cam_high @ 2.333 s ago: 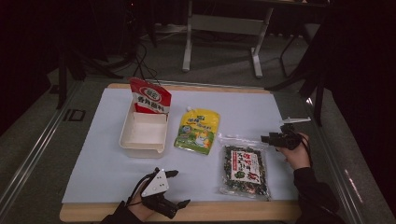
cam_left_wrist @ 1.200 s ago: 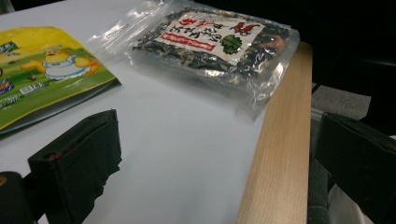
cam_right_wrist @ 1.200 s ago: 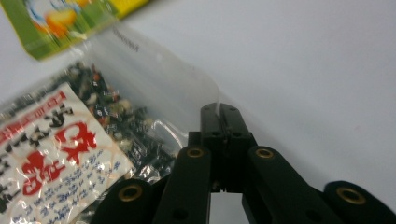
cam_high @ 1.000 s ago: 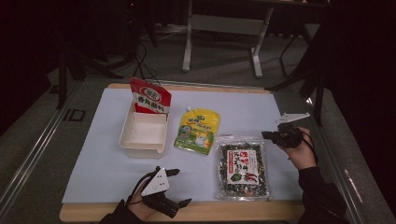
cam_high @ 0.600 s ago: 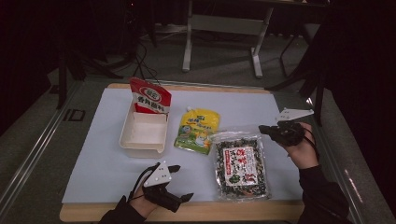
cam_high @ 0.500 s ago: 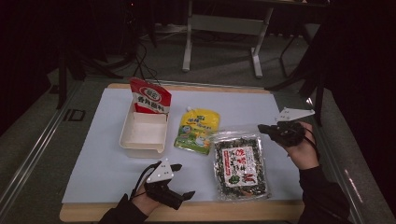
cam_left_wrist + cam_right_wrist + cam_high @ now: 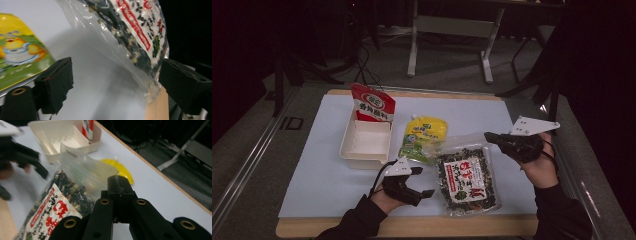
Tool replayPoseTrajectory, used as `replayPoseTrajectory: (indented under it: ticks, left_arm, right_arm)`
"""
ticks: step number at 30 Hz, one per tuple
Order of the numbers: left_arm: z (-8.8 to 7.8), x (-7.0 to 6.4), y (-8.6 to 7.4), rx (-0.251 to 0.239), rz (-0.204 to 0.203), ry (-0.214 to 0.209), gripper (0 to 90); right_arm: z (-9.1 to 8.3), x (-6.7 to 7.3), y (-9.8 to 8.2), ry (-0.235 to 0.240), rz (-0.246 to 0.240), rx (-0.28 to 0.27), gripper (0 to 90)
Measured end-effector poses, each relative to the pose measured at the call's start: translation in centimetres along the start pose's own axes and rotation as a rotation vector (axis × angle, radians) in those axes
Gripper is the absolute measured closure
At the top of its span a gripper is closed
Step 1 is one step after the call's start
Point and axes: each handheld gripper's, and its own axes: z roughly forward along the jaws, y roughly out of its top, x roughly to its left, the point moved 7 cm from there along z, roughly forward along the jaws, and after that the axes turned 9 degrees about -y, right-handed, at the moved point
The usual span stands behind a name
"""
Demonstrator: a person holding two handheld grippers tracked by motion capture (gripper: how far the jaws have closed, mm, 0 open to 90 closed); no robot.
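My right tongs [image 7: 490,136] are clamped on the clear top edge of the seaweed bag [image 7: 466,179], and since a second ago I have lifted that corner and dragged the bag toward my left tongs [image 7: 424,181]. The bag now hangs tilted, its top raised at my right tongs and its bottom end resting on the table [image 7: 312,165] just beside my left tongs. My left tongs have slid in toward it and have just been closing a little, yet they stand apart, the bag's lower corner between them without either pad pressing on it, as far as I can tell. I judge the next step is a two-handed hold before carrying it over to the white tray [image 7: 364,144].

The left gripper view shows that corner [image 7: 147,82] hanging clear between the pads, and the yellow pouch [image 7: 17,55] off behind one pad. The right gripper view shows the pinch itself on the film [image 7: 110,176], with the tray [image 7: 62,135] beyond the bag.
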Motion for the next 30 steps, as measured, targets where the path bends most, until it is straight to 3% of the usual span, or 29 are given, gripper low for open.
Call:
replayPoseTrajectory:
  ticks: [3, 4, 6, 8, 16, 22, 30]
  left_arm:
    - [0.8, 0.2, 0.0, 0.003, -0.006, -0.018, 17.2]
    - [1.5, 0.3, 0.0, -0.001, -0.014, -0.047, 17.2]
    - [2.1, 0.1, 0.1, -0.012, -0.019, -0.098, 26.1]
    - [2.5, -0.2, 0.3, -0.022, 0.004, -0.116, 34.0]
    - [3.2, -1.3, 0.9, -0.025, 0.004, -0.215, 52.4]
    - [2.6, -2.4, 2.0, -0.023, 0.017, -0.210, 68.7]
    - [0.7, -3.3, 3.5, -0.003, 0.051, -0.164, 76.9]
  right_arm:
    - [-0.3, 0.3, 0.4, 0.004, -0.009, -0.011, 90.0]
    - [-0.4, 0.5, 0.5, 0.005, -0.018, -0.011, 90.0]
    - [-0.7, 0.8, 0.9, 0.009, -0.026, -0.018, 90.0]
    - [-0.8, 1.0, 1.0, 0.008, -0.037, -0.025, 90.0]
    - [-1.1, 1.4, 1.6, 0.012, -0.051, -0.040, 90.0]
    - [-2.0, 1.8, 2.4, 0.021, -0.062, -0.063, 90.0]
    - [-2.9, 1.5, 3.0, 0.043, -0.030, -0.109, 90.0]
